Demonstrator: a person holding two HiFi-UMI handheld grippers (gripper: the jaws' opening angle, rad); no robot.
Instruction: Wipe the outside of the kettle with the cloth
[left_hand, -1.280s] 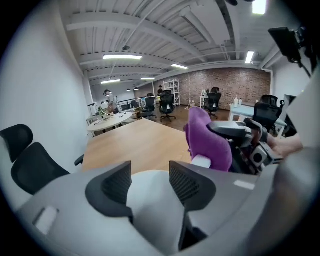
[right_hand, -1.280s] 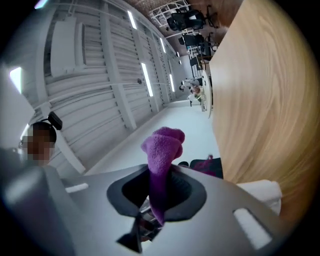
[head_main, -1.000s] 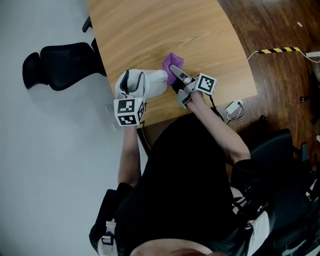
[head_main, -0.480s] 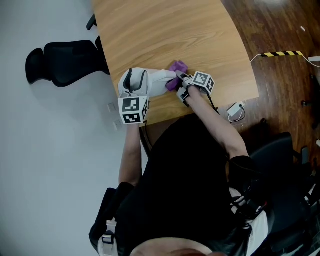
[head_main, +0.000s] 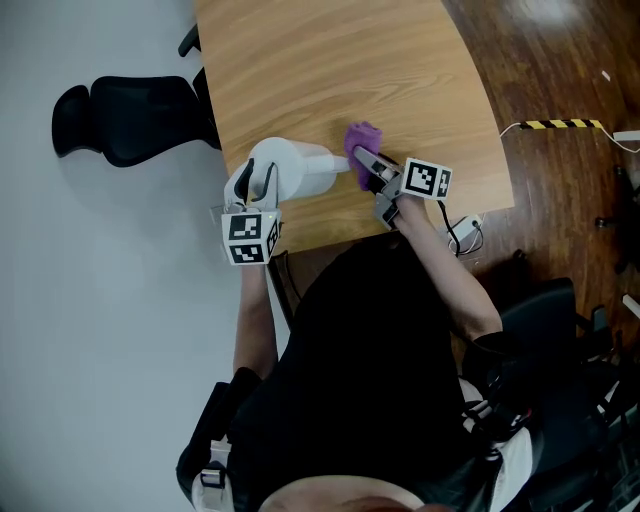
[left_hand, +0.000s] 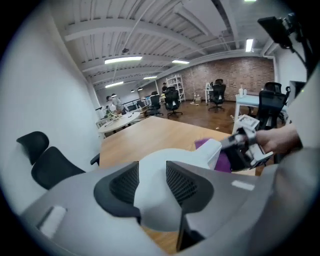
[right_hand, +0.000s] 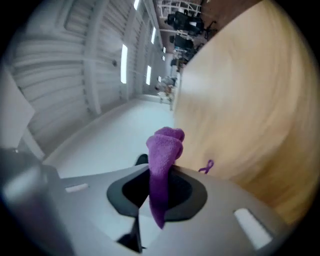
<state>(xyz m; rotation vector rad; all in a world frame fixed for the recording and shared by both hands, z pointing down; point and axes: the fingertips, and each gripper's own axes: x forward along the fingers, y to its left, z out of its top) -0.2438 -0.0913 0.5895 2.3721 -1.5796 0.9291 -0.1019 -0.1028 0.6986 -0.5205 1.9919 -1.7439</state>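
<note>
A black top (head_main: 370, 380) with short sleeves (head_main: 490, 345) is worn, filling the lower middle of the head view. The right gripper (head_main: 358, 158), right of centre, is grey with black pads (right_hand: 192, 192) and is fitted with a cube (head_main: 428, 180) of black-and-white square markers.

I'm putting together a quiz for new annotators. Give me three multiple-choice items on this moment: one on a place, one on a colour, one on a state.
1. Where is the kettle?
A in a sink
B on the wooden table, near its edge
C on a shelf

2. What colour is the cloth?
A green
B white
C purple

3. The right gripper is:
A shut on the cloth
B open and empty
C shut on a cup

Key:
1 B, the head view shows it on the tabletop.
2 C, it is purple in every view.
3 A, the right gripper view shows the pads pinching the cloth.
</note>
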